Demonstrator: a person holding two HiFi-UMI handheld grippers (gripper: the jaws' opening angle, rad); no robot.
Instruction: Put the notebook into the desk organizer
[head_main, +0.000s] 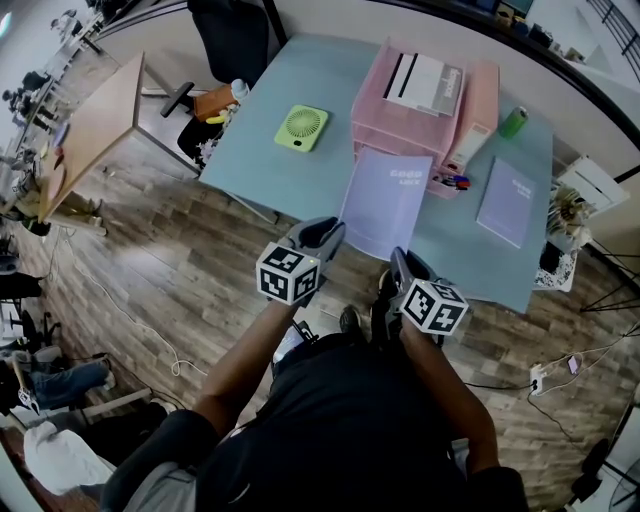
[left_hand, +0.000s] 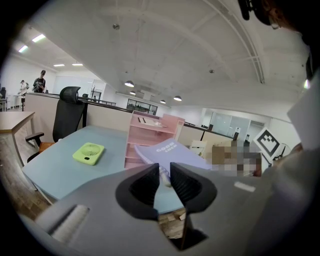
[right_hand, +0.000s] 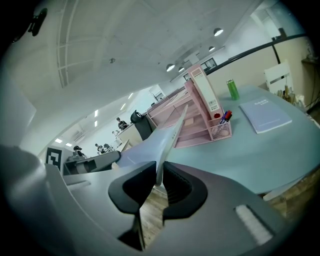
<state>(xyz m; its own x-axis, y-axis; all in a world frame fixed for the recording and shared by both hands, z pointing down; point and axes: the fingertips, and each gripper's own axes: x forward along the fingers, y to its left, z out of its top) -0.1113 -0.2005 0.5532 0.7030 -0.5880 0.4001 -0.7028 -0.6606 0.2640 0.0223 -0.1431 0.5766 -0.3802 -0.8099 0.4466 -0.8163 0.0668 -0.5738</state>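
A lavender spiral notebook is held up above the near edge of the blue table, in front of the pink desk organizer. My left gripper is shut on its near left corner; in the left gripper view the jaws pinch the spiral binding and the cover rises beyond them. My right gripper is shut on the near right corner, where the notebook shows edge-on between the pads. The organizer stands past the notebook with papers on its top tray.
A second lavender notebook lies at the table's right, with a green can behind it. Pens stand in the organizer's side holder. A green handheld fan lies to the left. An office chair stands behind the table.
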